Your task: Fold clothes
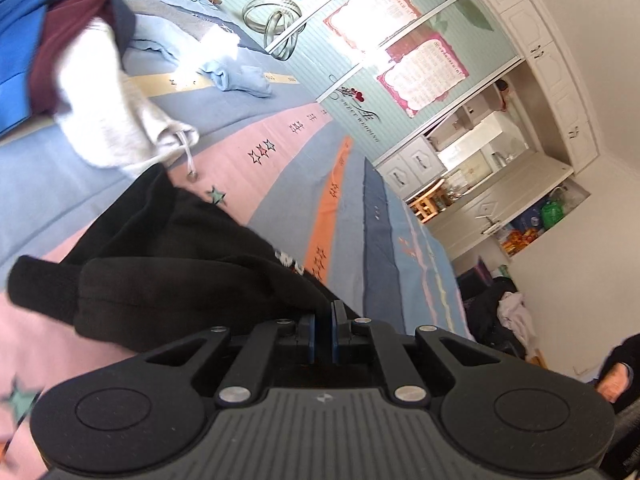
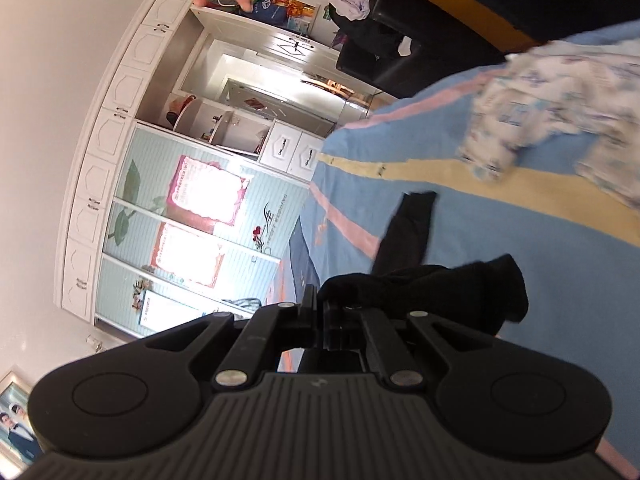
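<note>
Both tongs are pinched on the black garment (image 1: 168,264): left gripper (image 1: 324,312) bites an edge right at its tips, right gripper (image 2: 320,304) likewise. It's soft, floppy and light, draping onto the striped bedspread (image 1: 360,216), so grab corners or hems.

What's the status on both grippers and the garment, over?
Left gripper shut on black garment. Right gripper shut on same garment. Grey sweatpants and floral garment lie nearby.

Blurred patterned garment (image 2: 560,120); edge-cropped clothes pile (image 1: 48,40)
</note>
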